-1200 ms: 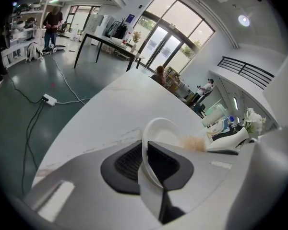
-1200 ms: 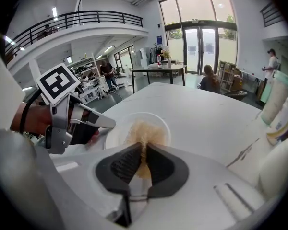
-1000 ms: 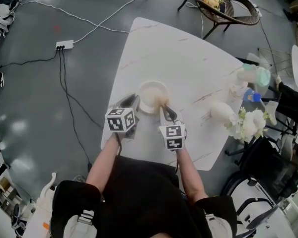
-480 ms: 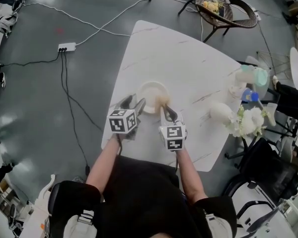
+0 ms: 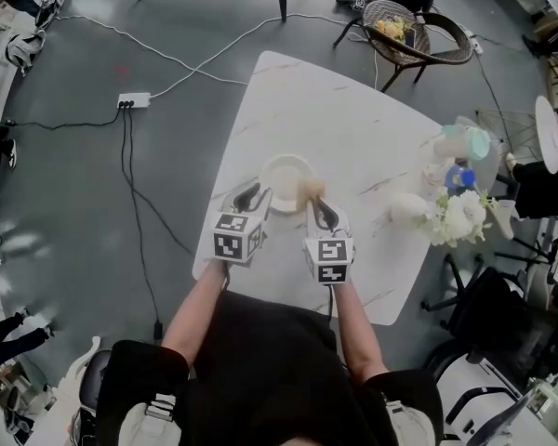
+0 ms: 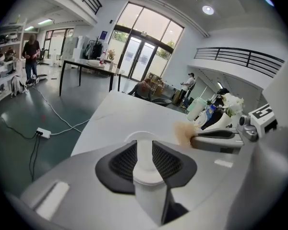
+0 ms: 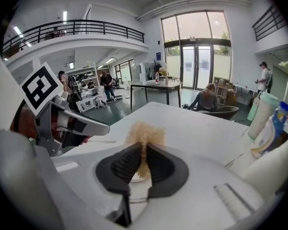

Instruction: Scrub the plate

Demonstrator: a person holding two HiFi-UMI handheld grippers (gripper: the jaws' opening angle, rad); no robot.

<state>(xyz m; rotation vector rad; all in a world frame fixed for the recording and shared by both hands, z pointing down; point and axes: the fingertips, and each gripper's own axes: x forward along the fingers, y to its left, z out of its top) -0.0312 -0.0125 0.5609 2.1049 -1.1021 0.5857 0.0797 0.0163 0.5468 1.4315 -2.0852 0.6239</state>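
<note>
Closing the jaws of the left gripper (image 5: 254,195) onto the mid-table plate (image 5: 285,169), gripping its 8 o'clock rim; clamping the tan scrubber (image 5: 311,190) at its 3 o'clock edge in the right gripper (image 5: 319,208); leaving bare table (image 5: 327,110) toward 12.

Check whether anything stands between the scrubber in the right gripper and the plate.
Nothing visible does. The right gripper holds the tan scrubber right beside the right rim of the plate. The left gripper, whose fingers have just been closing with the plate's near rim between them, is off to the other side.
</note>
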